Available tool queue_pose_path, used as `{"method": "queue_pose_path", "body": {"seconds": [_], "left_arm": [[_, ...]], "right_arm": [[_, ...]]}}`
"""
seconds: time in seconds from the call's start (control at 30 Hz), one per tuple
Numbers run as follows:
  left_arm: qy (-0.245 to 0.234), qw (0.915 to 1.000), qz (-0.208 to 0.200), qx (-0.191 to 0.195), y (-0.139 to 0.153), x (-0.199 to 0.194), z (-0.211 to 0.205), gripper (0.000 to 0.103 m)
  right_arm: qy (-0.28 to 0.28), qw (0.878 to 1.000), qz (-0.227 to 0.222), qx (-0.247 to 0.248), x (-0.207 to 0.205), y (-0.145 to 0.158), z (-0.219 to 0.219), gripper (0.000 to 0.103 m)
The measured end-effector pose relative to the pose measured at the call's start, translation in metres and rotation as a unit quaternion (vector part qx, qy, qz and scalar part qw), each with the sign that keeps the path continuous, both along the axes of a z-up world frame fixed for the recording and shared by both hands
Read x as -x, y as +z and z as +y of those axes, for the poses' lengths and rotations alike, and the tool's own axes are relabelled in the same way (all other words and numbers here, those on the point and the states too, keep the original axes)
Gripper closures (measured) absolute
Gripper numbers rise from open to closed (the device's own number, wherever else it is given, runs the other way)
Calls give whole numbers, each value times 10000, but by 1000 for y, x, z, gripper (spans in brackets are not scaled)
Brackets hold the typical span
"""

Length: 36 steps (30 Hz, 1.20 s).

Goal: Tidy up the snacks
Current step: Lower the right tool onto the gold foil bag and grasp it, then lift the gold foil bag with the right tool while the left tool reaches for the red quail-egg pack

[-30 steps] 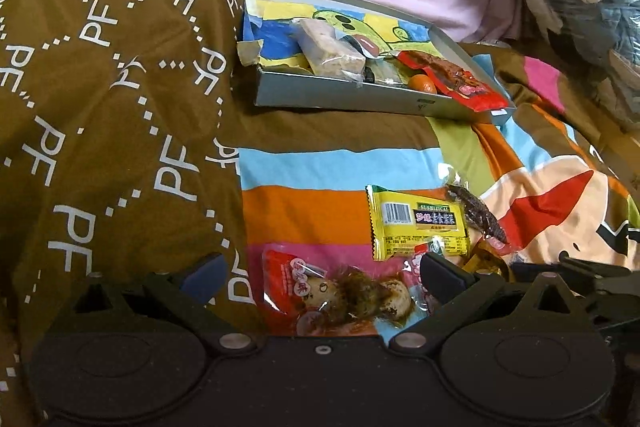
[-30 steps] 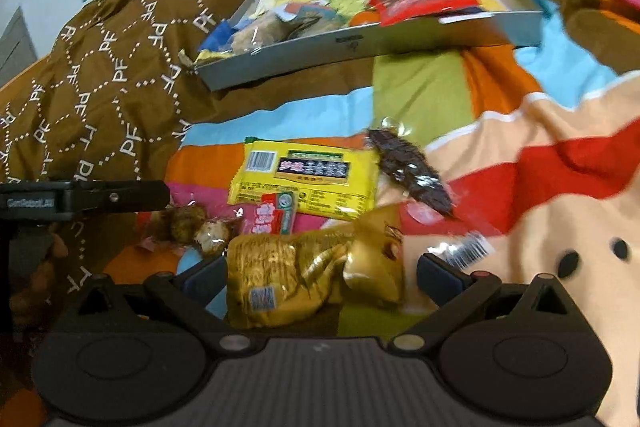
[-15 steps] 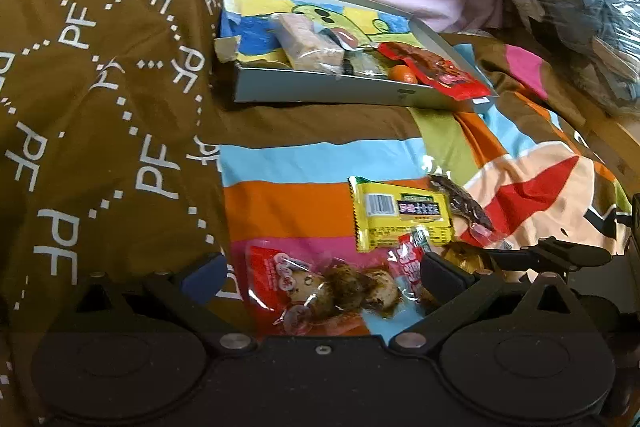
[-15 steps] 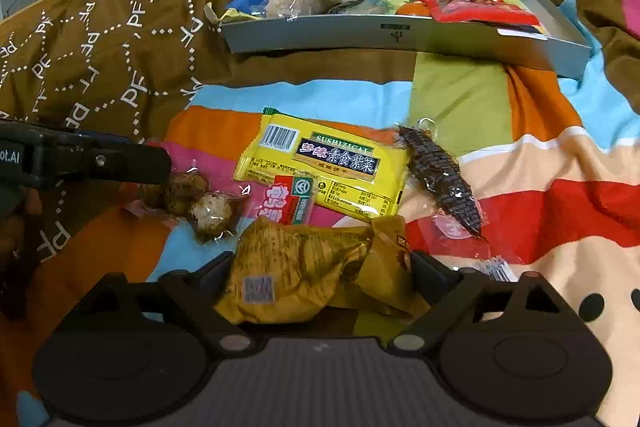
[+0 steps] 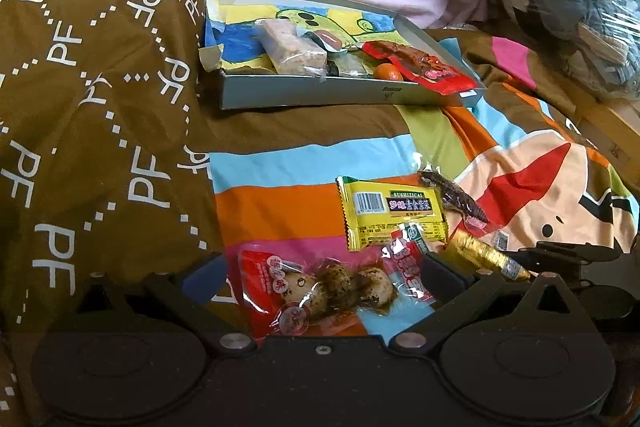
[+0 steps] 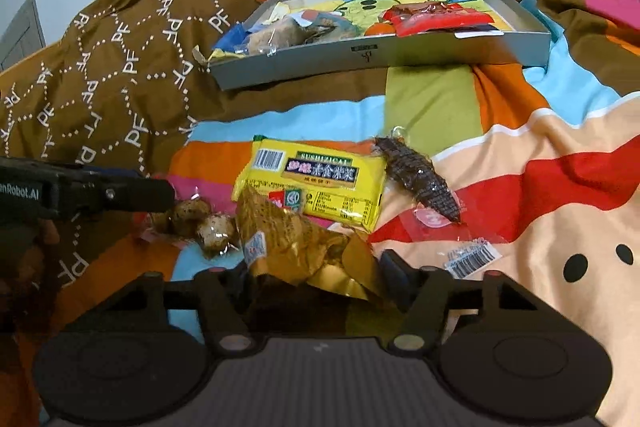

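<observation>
My right gripper (image 6: pixel 316 267) has been closing and now seems to pinch the gold packet (image 6: pixel 296 247); my left gripper (image 5: pixel 320 273) stands open.

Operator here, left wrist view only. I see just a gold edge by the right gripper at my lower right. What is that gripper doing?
Observer: The right gripper has the gold packet between its fingers. They have just been closing, and the packet looks buckled between them.
Operator: Anything else caught in there?
Observer: Not that I can see. The barcoded wrapper end of the dark snack lies just outside the right-hand finger.
Operator: And my left gripper?
Observer: In the right wrist view one of its fingers reaches in from the left edge, beside the egg packet. I cannot tell whether they touch.
</observation>
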<state>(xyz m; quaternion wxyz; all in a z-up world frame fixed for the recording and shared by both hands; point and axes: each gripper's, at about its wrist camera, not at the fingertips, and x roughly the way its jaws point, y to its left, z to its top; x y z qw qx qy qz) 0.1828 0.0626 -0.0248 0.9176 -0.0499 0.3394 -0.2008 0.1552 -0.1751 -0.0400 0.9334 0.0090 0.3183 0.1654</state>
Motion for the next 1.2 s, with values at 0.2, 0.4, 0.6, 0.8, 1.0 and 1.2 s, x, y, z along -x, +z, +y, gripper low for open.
{"method": "queue_pose_path", "body": {"seconds": [0.2,0.4,0.6,0.8,1.0,1.2], "left_arm": [[-12,10000,-16,-52,0,1,0,1],[22,10000,-9,-39,0,1,1,1],[38,10000,-17,-21,1,1,2,1],[46,10000,12,5,1,0,3,1],[49,10000,14,2,0,0,3,1],[38,10000,9,-29,-1,0,3,1]], "right_arm": [[-16,9999,-81,68,3,-3,2,64],[34,9990,-220,381,4,-2,12,32],[317,9913,-524,1167,-3,-1,36,26],[859,9714,-997,1977,-1,-4,60,54],[696,9712,-1146,1969,2,-2,59,70],[148,9918,-889,900,4,14,26,72]]}}
